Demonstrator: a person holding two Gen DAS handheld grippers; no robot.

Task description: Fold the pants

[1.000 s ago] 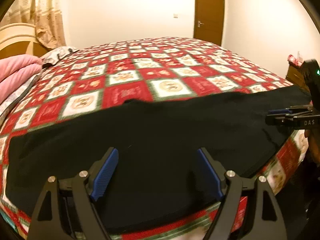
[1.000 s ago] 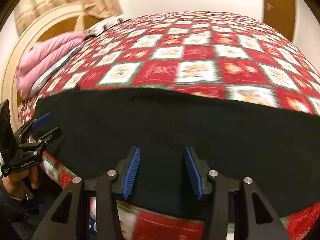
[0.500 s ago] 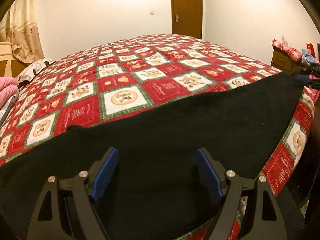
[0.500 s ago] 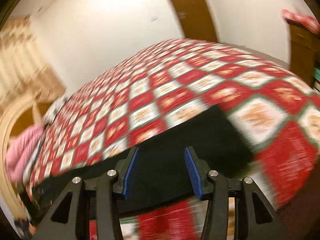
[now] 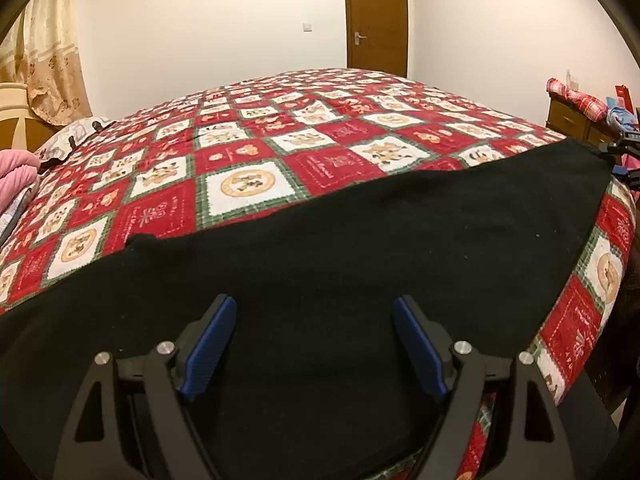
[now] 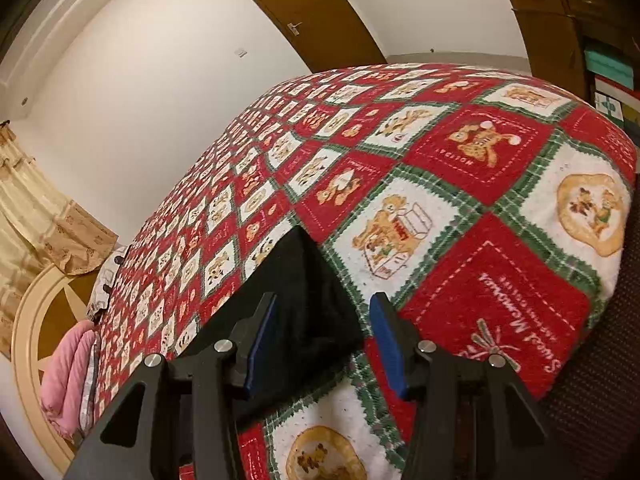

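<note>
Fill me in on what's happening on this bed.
A person with a handheld two-finger gripper in each hand is working on long black pants laid flat along the near edge of a bed covered by a red, white and green patchwork quilt. The left gripper hangs open above the middle of the pants. The right gripper is open at one end of the pants, gripping nothing. No fold is made yet.

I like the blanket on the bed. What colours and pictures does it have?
The bedspread is a patchwork of red and white squares with green plaid borders and teddy bear pictures, clearest in the right wrist view.
</note>
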